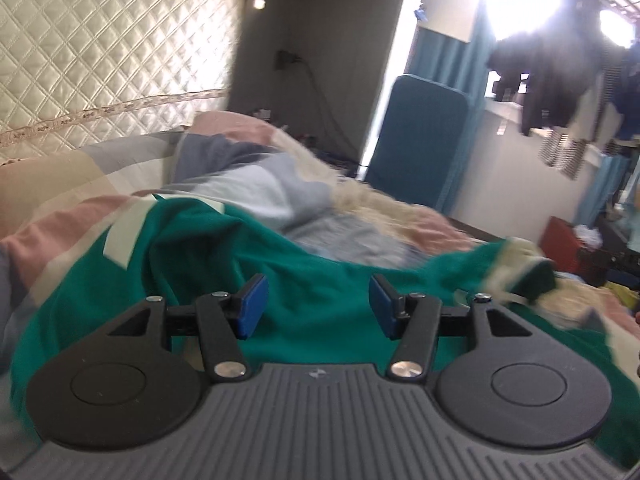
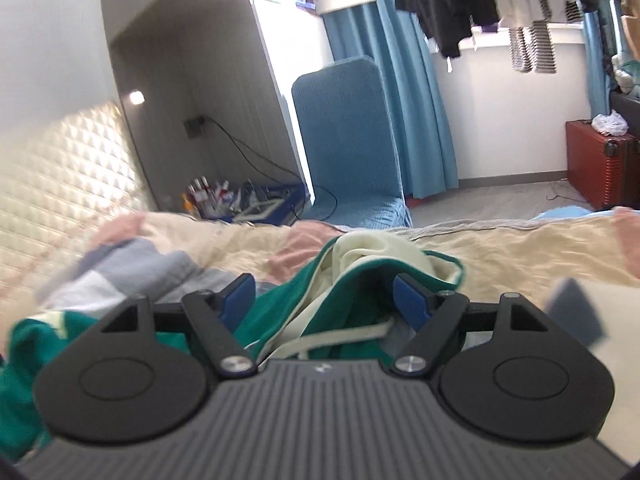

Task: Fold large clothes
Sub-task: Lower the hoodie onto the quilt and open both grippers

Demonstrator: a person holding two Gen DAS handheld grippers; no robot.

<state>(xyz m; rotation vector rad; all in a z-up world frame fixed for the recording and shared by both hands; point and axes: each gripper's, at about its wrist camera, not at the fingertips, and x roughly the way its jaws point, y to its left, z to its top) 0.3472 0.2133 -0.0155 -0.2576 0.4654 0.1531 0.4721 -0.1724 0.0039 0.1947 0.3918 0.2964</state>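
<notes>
The crumpled teal-green garment (image 1: 304, 280) carries pale cream stripes near its shoulder and a cream lining (image 2: 372, 256) at its hood. The patchwork bedcover (image 2: 500, 248) beneath it is blocked in beige, pink, grey and light blue. Each black claw has blue pads (image 1: 252, 306). The quilted headboard (image 1: 100, 60) is ivory with a diamond pattern. The hanging blurred pieces (image 2: 532, 46) seem black-and-white striped.

A bed (image 2: 500, 248) with a patchwork cover carried a rumpled green garment (image 1: 312, 288) lying under and ahead of both jaws.
</notes>
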